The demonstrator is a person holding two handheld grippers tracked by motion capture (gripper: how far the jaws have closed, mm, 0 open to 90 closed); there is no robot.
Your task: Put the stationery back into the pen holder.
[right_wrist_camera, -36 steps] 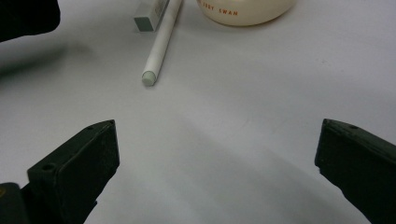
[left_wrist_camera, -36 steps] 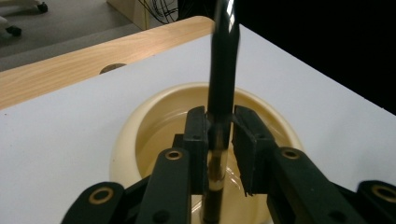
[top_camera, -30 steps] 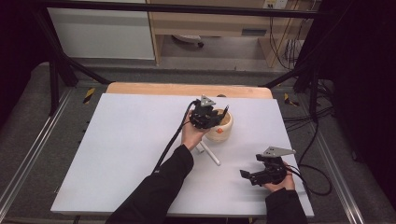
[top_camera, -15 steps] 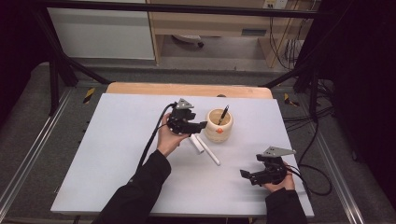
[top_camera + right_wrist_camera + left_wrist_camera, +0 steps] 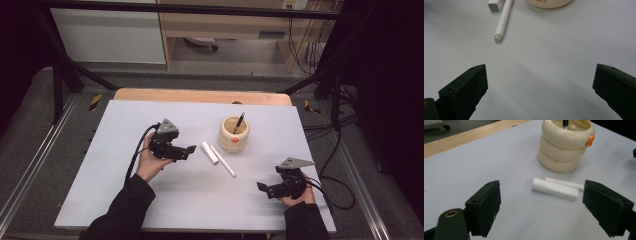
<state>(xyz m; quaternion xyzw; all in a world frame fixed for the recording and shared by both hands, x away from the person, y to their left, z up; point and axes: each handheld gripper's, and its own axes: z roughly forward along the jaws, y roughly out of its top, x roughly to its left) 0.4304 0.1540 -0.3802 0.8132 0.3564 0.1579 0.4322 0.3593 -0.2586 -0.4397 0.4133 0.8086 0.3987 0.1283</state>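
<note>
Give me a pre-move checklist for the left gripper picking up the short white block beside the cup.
1. Left gripper open: ok, jaws wide apart.
2. Nothing held between them: ok.
3. Aimed at the white block: ok, it lies between and ahead of the jaws.
4. Block free of the white pen: not ok, they lie side by side, possibly touching.
5. Cup upright, clear of the block: ok.
6. Right gripper out of the way: ok, open near the table's front edge.

The right gripper (image 5: 540,82) hangs wide open and empty over the white tabletop (image 5: 554,50); beyond it lies a white pen (image 5: 503,21), a white block (image 5: 496,5) touching its far end.
</note>
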